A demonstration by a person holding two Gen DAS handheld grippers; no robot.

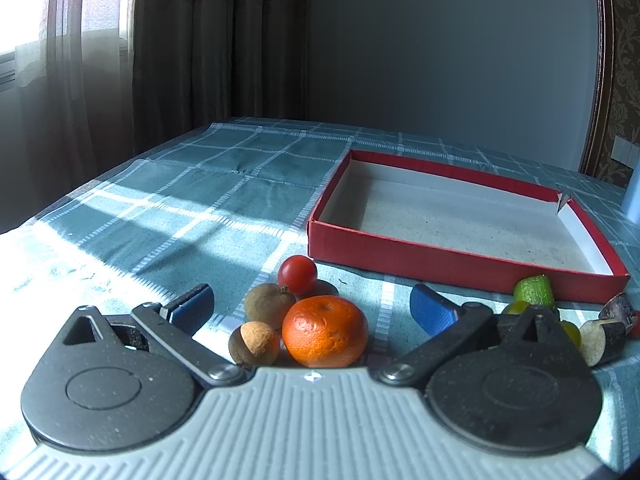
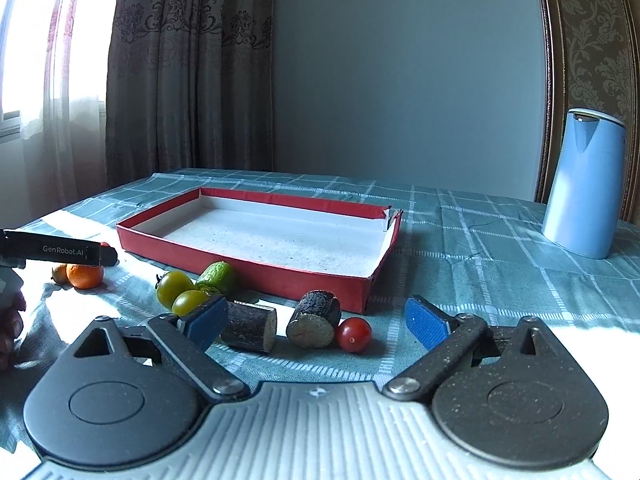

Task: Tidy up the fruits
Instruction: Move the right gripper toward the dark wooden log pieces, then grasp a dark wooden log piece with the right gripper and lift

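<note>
My left gripper (image 1: 312, 310) stands open low over the checked cloth. A tangerine (image 1: 325, 330), a kiwi (image 1: 269, 303), a small brown round fruit (image 1: 254, 343) and a red cherry tomato (image 1: 297, 271) lie between and just ahead of its blue pads, untouched. My right gripper (image 2: 316, 322) is open too. Two dark cut cylinders (image 2: 316, 318) and a red cherry tomato (image 2: 353, 334) lie between its fingers, with nothing pressed. Two green tomatoes (image 2: 173, 285) and a green fruit piece (image 2: 218, 278) sit left of them. The red box (image 2: 288, 280) behind is empty.
A tall blue container (image 2: 584, 188) stands at the far right of the table. A person's hand (image 2: 10, 320) shows at the left edge. Curtains and a wall lie beyond the table's far edge. Sunlit cloth stretches to the left of the box (image 1: 460, 256).
</note>
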